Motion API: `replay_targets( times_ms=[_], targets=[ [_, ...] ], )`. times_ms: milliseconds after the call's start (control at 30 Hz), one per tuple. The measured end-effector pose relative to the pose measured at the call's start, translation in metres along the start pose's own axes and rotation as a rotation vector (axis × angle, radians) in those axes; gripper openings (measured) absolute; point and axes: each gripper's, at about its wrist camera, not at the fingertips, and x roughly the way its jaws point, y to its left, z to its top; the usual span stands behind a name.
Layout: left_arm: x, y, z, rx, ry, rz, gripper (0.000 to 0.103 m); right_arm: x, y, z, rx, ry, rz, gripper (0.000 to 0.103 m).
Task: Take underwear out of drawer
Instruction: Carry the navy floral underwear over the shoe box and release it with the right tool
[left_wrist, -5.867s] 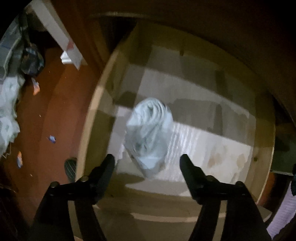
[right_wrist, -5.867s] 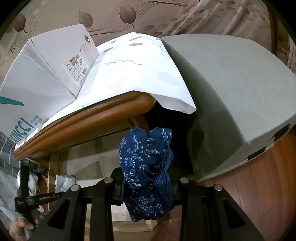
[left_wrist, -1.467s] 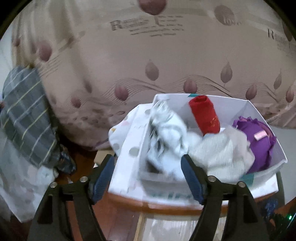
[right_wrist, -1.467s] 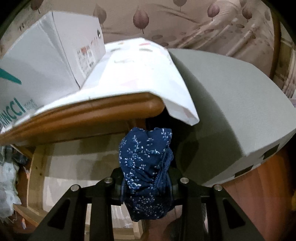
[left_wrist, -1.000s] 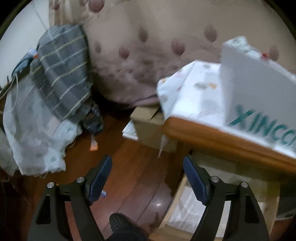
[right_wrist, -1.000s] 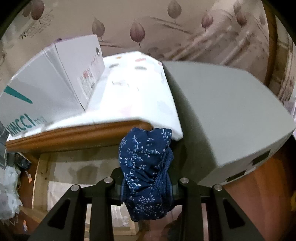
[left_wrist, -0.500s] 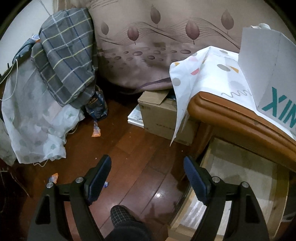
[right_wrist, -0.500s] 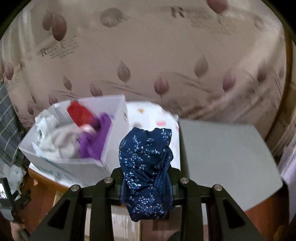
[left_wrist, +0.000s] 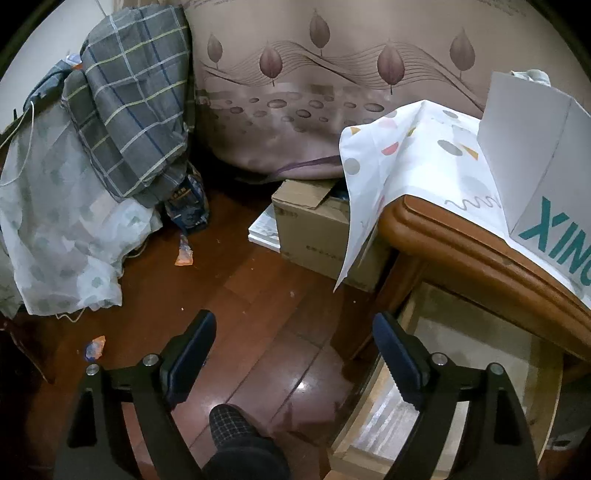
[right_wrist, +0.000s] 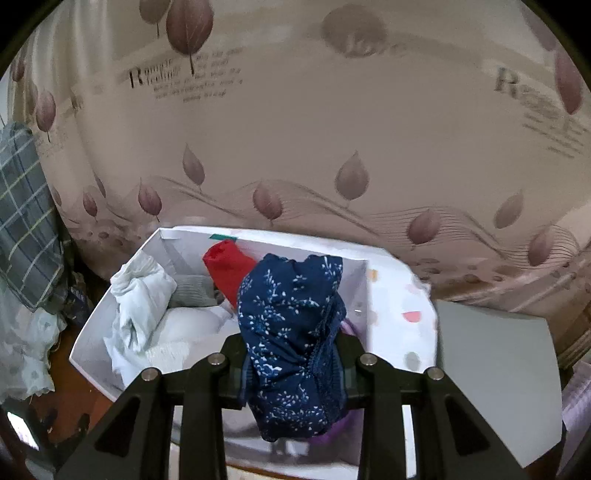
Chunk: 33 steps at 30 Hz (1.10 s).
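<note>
My right gripper (right_wrist: 291, 363) is shut on dark blue floral underwear (right_wrist: 291, 332) and holds it over an open white box (right_wrist: 88, 347) on the table. The box holds a pale rolled garment (right_wrist: 136, 302), a red roll (right_wrist: 227, 267) and grey and white pieces. My left gripper (left_wrist: 293, 350) is open and empty, low over the wooden floor beside the open drawer (left_wrist: 476, 350). The drawer's pale bottom shows under the table edge (left_wrist: 461, 251); no garment shows in the visible part.
A patterned cloth (left_wrist: 406, 155) covers the table and the white box (left_wrist: 543, 147) stands on it. A cardboard box (left_wrist: 317, 221) sits on the floor by the table. A plaid cloth (left_wrist: 129, 92) and sheer fabric (left_wrist: 55, 229) pile at left. A foot (left_wrist: 236, 439) is below the left gripper. A grey slab (right_wrist: 495, 373) lies right of the box.
My left gripper dropped the pale garment in the box, then swung down beside the drawer. My right gripper rose from beside the drawer to above the box, still holding the blue underwear.
</note>
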Motion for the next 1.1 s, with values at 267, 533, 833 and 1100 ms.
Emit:
replay_targets(
  times_ms=[267,533,833,1100],
  targets=[
    [-0.002,0.002,0.003,-0.013,0.004,-0.016,0.086,0.07,0.029,0.011,-0.011,0.117,0.005,0.033],
    [-0.001,-0.008,0.003,0.012,0.008,-0.028,0.087,0.11,0.028,0.01,0.025,0.195,-0.01,0.046],
    [-0.009,-0.02,0.0,0.06,-0.02,-0.064,0.087,0.09,0.036,0.011,-0.032,0.158,-0.073,0.078],
    [-0.015,-0.03,-0.006,0.096,-0.039,-0.096,0.087,-0.015,0.039,-0.014,-0.056,0.004,-0.008,0.08]
  ],
)
